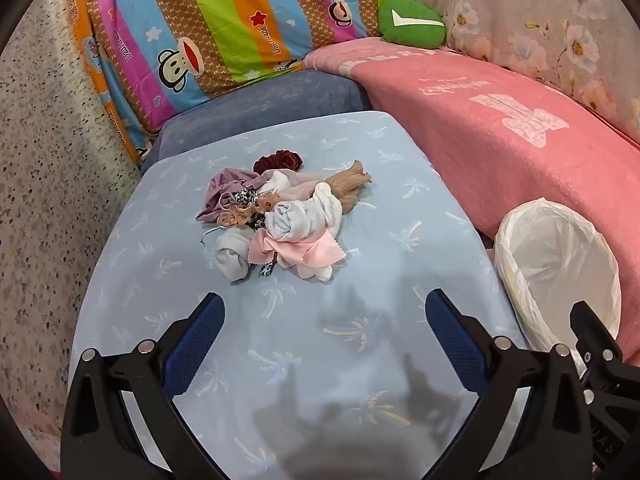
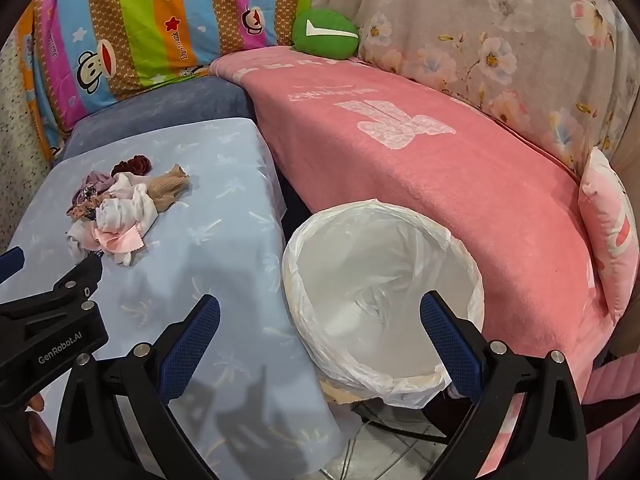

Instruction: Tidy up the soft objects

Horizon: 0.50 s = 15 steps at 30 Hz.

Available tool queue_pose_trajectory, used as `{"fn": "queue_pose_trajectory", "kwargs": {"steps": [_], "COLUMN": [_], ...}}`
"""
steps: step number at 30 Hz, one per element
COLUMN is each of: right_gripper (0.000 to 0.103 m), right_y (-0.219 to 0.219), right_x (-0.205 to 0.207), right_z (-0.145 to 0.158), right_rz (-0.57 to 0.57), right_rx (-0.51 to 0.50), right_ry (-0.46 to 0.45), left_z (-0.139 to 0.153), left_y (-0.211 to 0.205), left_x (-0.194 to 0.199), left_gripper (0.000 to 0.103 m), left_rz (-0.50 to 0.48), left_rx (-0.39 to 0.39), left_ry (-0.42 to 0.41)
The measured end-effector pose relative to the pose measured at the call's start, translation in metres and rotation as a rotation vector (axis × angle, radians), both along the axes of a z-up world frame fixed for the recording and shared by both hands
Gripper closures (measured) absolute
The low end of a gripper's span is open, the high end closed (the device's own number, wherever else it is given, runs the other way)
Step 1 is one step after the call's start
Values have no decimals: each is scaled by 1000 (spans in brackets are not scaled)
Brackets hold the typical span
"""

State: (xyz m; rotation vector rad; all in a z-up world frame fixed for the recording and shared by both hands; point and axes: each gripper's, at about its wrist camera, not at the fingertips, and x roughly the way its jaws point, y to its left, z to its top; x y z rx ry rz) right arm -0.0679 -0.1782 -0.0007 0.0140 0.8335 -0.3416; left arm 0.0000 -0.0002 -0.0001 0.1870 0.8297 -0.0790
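While both grippers hang above the surface with nothing between their blue pads, the left gripper [image 1: 322,332] has its jaws spread wide over bare light-blue cloth [image 1: 360,280], and the right gripper [image 2: 320,330] is equally wide apart above the rim of the white-lined bin [image 2: 460,248]. Pile of soft items [image 1: 276,220] sits mid-cloth, ahead of the left gripper, well apart from both: socks, a dark red scrunchie [image 1: 278,160], a pink rag [image 1: 316,254], a tan sock [image 1: 354,184]. Left wrist view shows the pile centred and only a slice of the bin at right. Right wrist view shows the bin's whole mouth with its plastic liner, tiled floor below it, a pink cushion [image 2: 612,232] at far right, and the pile small at left. Pink blanket [image 1: 500,140] and green plush [image 1: 412,26] appear in both.
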Motion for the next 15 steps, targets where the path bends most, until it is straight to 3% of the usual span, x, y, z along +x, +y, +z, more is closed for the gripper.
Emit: {"fn": "queue_pose_trajectory", "kwargs": {"steps": [15], "right_gripper": [5], "right_y": [-11], "right_x": [3], "right_z": [9], "right_rz": [-4], "right_rx": [16], "right_ry": [-24], "left_z": [2], "left_y": [-1], "left_x": [1], "left_gripper": [7], "left_rz": [5], "left_rx": [-7], "left_ry": [-16]}}
